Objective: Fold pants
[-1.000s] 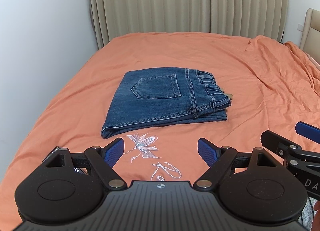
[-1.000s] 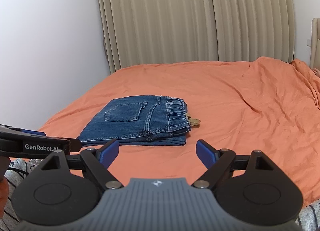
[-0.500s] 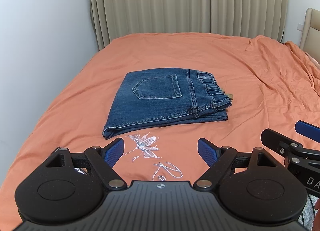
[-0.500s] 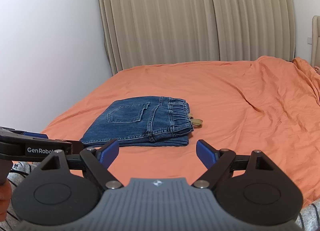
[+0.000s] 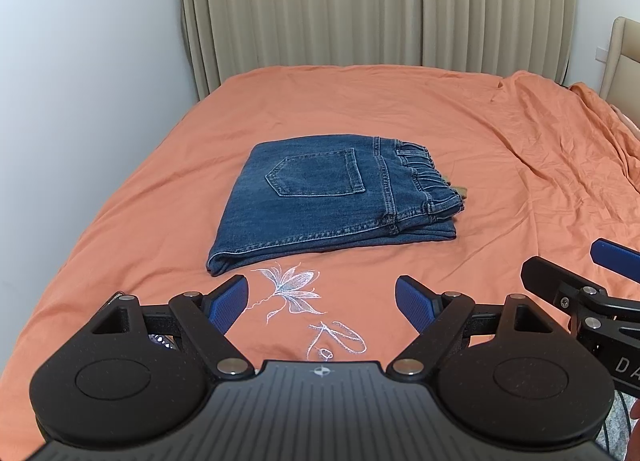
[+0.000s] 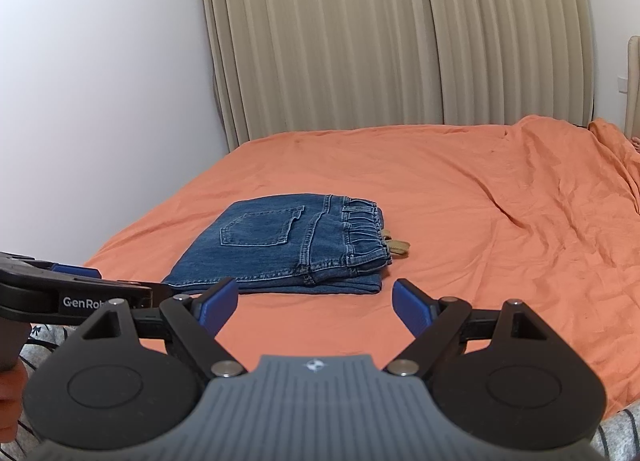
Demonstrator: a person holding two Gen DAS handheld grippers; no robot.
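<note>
1. Left wrist view: my left gripper (image 5: pixel 321 303) sits low over the near edge of the bed, blue pads (image 5: pixel 229 303) spread wide w/ nothing between them.
2. Same view: the pants (image 5: pixel 332 203), blue denim, lie folded into a compact stack on the orange sheet (image 5: pixel 360 109), roughly mid-bed and ahead of the gripper, well apart from both pads. Back pocket faces up, elastic waistband to the right, fold edge nearest me at the lower left.
3. White flower embroidery (image 5: pixel 290 289) on the sheet lies between the pants and my left gripper, just past the pad tips; some stitched lettering is closer in, partly hidden by the gripper body.
4. Right gripper (image 5: pixel 592 277) pokes in from the right edge of this view; only one blue pad and a black finger show here.
5. Beige curtain (image 5: pixel 360 5) hangs behind the bed; white wall at left.
6. Right wrist view: my right gripper (image 6: pixel 315 305) is also wide open and empty-handed, held over the near bed edge.
7. Here the pants (image 6: pixel 288 251) sit just beyond the pad tips, slightly left of centre, not touching them. A tan tab (image 6: pixel 398 246) sticks out by the waistband on the right.
8. Left gripper (image 6: pixel 76 289) enters from the left edge, side-on, "GenRo.." printed on it; can't judge its opening from this angle.
9. Orange sheet (image 6: pixel 500 201) is wrinkled toward the right; curtain (image 6: pixel 400 33) fills the back.
</note>
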